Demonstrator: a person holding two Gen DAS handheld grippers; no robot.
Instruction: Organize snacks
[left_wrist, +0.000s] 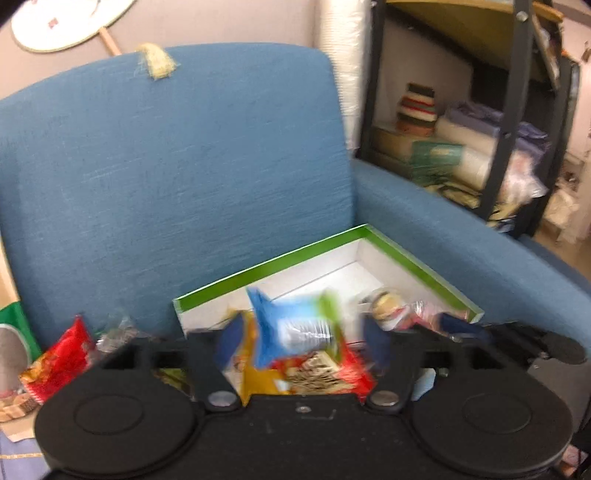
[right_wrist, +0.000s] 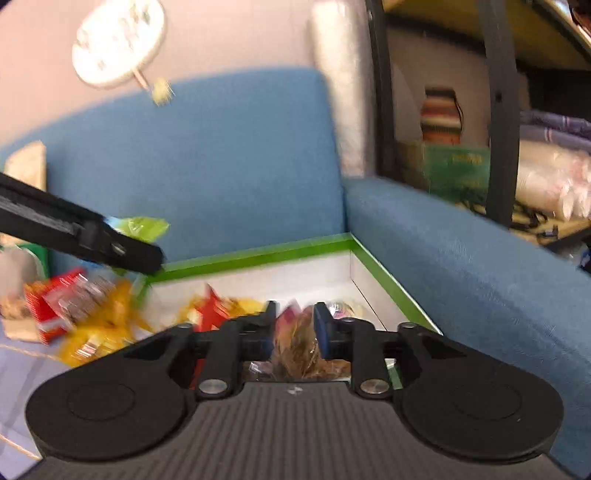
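A white box with a green rim sits on the blue armchair seat. My left gripper hangs open over the box's near end. A blurred blue, green and white packet is loose between its wide-set pads, touching neither, above a red packet and a yellow packet in the box. My right gripper is open over the box's right part, with a brown snack in clear wrap lying between and below its fingers. The left gripper's finger reaches in from the left.
Loose red packets and yellow packets lie on the seat left of the box. The chair's back rises behind and its arm runs along the right. A dark shelf rack stands further right.
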